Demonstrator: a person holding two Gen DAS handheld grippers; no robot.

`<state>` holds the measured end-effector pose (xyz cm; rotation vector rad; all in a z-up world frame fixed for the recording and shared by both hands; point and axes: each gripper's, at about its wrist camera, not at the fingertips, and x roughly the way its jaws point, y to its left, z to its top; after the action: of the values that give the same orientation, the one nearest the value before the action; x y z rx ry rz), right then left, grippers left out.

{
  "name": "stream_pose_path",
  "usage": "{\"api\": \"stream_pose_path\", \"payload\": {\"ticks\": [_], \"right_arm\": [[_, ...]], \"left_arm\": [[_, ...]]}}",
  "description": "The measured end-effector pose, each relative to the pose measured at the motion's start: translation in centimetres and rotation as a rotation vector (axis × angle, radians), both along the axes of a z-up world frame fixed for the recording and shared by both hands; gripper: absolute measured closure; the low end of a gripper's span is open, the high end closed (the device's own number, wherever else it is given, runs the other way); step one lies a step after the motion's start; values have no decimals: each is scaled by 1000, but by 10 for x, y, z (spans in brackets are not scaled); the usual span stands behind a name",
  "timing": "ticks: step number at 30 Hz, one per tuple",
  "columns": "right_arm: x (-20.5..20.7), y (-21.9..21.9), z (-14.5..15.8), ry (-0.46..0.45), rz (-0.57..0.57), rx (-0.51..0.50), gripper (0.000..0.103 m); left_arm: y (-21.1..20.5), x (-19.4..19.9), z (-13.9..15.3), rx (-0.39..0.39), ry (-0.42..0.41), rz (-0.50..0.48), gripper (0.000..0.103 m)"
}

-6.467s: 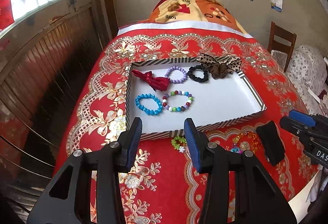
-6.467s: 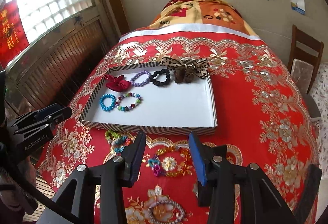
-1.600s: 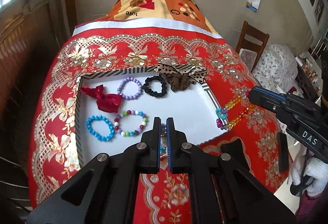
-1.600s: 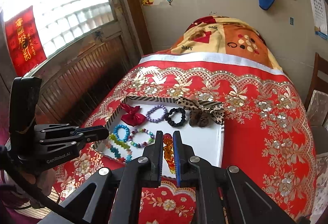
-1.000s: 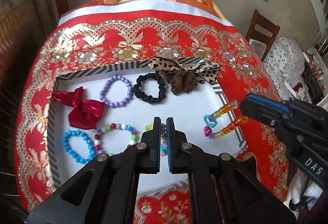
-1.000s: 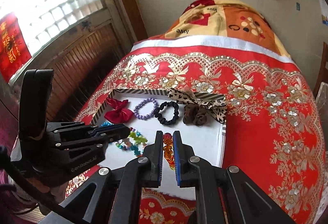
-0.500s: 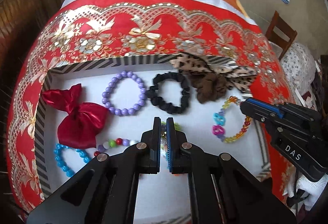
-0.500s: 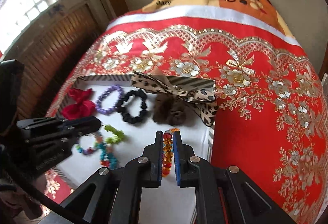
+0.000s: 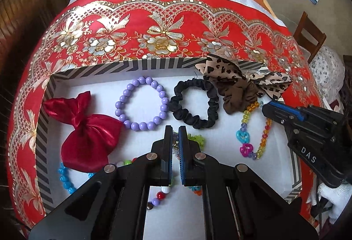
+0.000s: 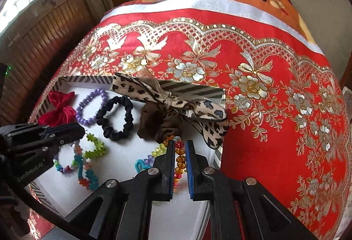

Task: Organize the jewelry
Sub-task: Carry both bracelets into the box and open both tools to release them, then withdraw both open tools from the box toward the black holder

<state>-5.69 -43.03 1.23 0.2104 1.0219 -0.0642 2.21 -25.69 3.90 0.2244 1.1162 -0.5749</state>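
Both bracelets hang low over the white tray [image 9: 283, 176], ready to be laid down. The right gripper [image 10: 180, 152], lower centre, pinches the amber bead bracelet [image 10: 179, 160] near the brown scrunchie [image 10: 158, 125]. The left gripper [image 9: 175, 130] clamps the flower bracelet [image 10: 88, 160] at centre.

We see a white tray [image 9: 220, 174] with a black-and-white striped rim on a red cloth [image 9: 167, 20] patterned with gold and silver flowers. Along the tray's far edge lie a red satin bow [image 9: 88, 130], lilac beads [image 9: 142, 103], a black scrunchie [image 9: 194, 103] and a brown scrunchie [image 9: 239, 95] with leopard print.
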Motion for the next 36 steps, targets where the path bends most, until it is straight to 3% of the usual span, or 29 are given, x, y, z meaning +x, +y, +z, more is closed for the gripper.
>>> {"api": "stream_pose_path", "payload": {"ticks": [8, 11, 13, 15, 23, 27, 36], "right_arm": [[-5, -2, -4, 16, -18, 24, 94], [-7, -3, -2, 11, -25, 36, 93], [-10, -3, 2, 3, -34, 47, 81], [-16, -2, 7, -13, -40, 65, 76], [-45, 12, 32, -75, -53, 90, 74], [-63, 20, 44, -109, -66, 97, 67], [-105, 40, 56, -131, -75, 93, 63]], "left_arm": [[-5, -1, -3, 15, -17, -17, 99], [-6, -6, 1, 8, -36, -36, 94], [-4, -8, 3, 7, -48, -31, 66], [0, -12, 7, -16, -58, -18, 59], [14, -30, 16, 31, -87, 11, 59], [25, -45, 21, 58, -109, 26, 59], [53, -81, 40, 56, -180, 35, 59]]}}
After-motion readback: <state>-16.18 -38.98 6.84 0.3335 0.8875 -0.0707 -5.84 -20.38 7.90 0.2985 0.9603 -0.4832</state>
